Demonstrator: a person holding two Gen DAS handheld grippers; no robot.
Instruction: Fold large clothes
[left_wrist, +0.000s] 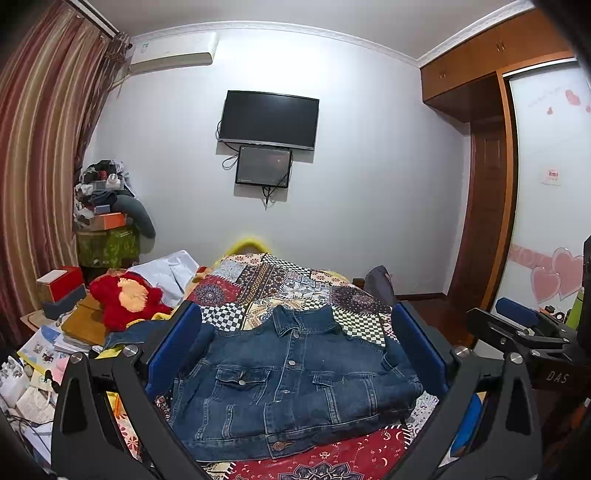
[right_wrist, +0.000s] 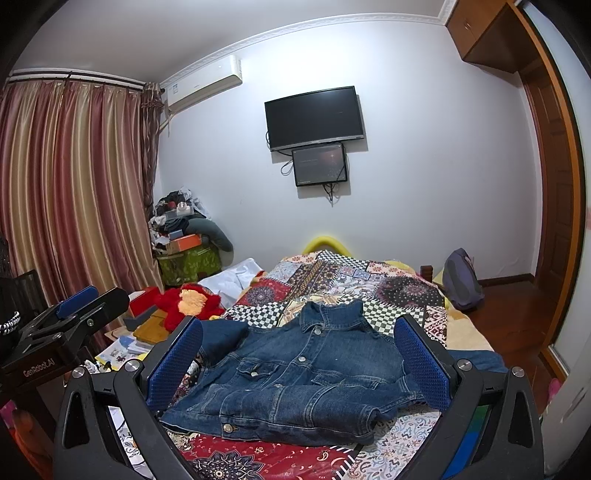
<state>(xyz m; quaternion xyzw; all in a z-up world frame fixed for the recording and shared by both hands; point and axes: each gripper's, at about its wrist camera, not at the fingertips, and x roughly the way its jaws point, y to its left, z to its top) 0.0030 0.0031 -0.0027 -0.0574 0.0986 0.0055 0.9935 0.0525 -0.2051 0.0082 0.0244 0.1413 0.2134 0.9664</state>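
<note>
**Hovering over the jacket, jaws wide**

We hold the left gripper (left_wrist: 295, 347) and right gripper (right_wrist: 299, 354) spread wide and empty above the jacket (left_wrist: 291, 380), which lies flat, front up, on the quilt (right_wrist: 332, 280). Bare quilt stretches beyond its collar; clutter (left_wrist: 55, 332) crowds the bed's left edge.

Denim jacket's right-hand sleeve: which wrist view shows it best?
The right wrist view. There the denim jacket shows its sleeve running out past the right gripper's finger. The left wrist view shows the jacket front-on, but the left gripper's finger hides most of that sleeve.
</note>
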